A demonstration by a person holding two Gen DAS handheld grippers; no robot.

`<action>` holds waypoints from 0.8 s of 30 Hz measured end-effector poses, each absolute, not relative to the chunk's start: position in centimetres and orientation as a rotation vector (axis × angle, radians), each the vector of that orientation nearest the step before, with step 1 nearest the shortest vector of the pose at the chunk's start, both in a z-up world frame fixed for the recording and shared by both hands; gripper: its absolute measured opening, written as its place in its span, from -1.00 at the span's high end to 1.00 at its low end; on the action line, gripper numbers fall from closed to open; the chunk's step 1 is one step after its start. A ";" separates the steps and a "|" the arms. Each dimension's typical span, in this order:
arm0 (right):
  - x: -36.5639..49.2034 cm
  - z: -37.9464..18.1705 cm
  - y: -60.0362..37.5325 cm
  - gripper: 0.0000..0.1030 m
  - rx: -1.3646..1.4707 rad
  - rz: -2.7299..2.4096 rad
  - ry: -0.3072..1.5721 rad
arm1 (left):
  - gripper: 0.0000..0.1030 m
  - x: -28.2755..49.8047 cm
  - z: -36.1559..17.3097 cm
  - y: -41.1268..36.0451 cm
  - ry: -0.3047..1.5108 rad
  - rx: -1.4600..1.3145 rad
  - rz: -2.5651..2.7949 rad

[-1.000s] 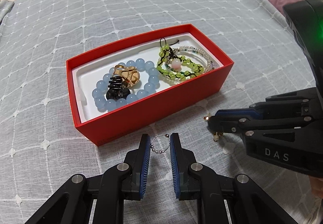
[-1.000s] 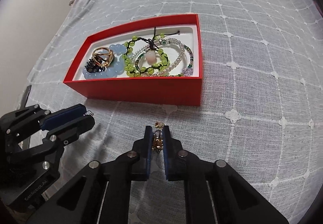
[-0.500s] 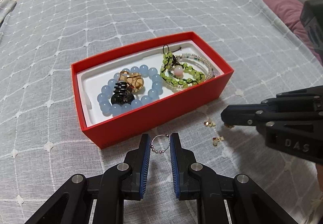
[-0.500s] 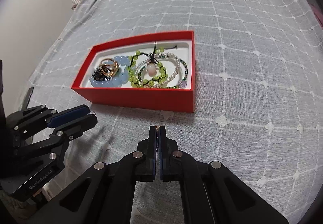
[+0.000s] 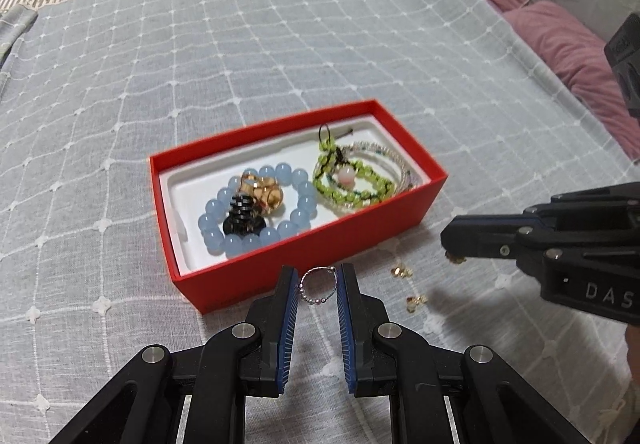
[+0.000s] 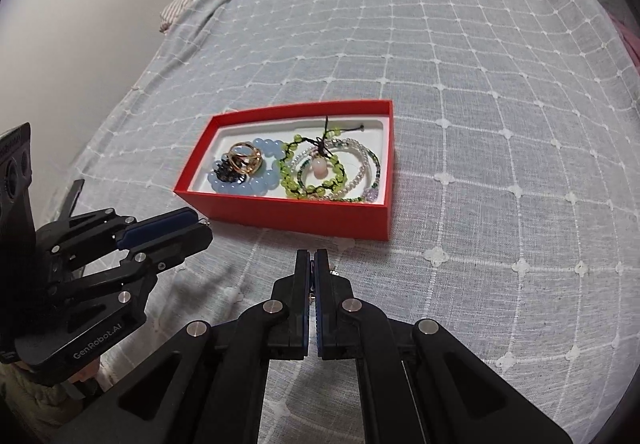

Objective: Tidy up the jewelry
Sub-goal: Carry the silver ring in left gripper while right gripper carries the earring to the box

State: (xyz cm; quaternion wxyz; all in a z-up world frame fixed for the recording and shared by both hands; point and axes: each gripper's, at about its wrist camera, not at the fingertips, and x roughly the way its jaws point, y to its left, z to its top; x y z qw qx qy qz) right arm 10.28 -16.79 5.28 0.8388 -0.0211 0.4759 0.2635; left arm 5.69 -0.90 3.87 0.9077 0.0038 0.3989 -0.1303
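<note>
A bed covered by a grey quilt with a white grid fills the scene; a white wall stands at its left, a purple pillow at its right. One red box with a white lining sits on the quilt; inside, left to right: one blue bead bracelet ringing one black hair clip and one gold piece, then one green bead bracelet and a clear bead strand. The left gripper is clamped on one silver ring just before the box; two small gold earrings lie on the quilt further right; the right gripper has its fingers together, a small gold bit showing at its tip in the left view.
</note>
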 end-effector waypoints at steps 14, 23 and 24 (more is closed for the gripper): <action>10.6 7.5 -16.8 0.97 -0.013 0.584 0.940 | 0.72 6.4 5.4 0.7 0.758 -0.084 -0.240; 11.2 8.0 -16.1 0.98 -0.015 0.593 0.912 | 0.72 7.8 5.6 1.6 0.753 -0.137 -0.229; 11.4 8.1 -16.1 0.98 -0.010 0.593 0.910 | 0.72 7.9 5.6 1.7 0.753 -0.141 -0.229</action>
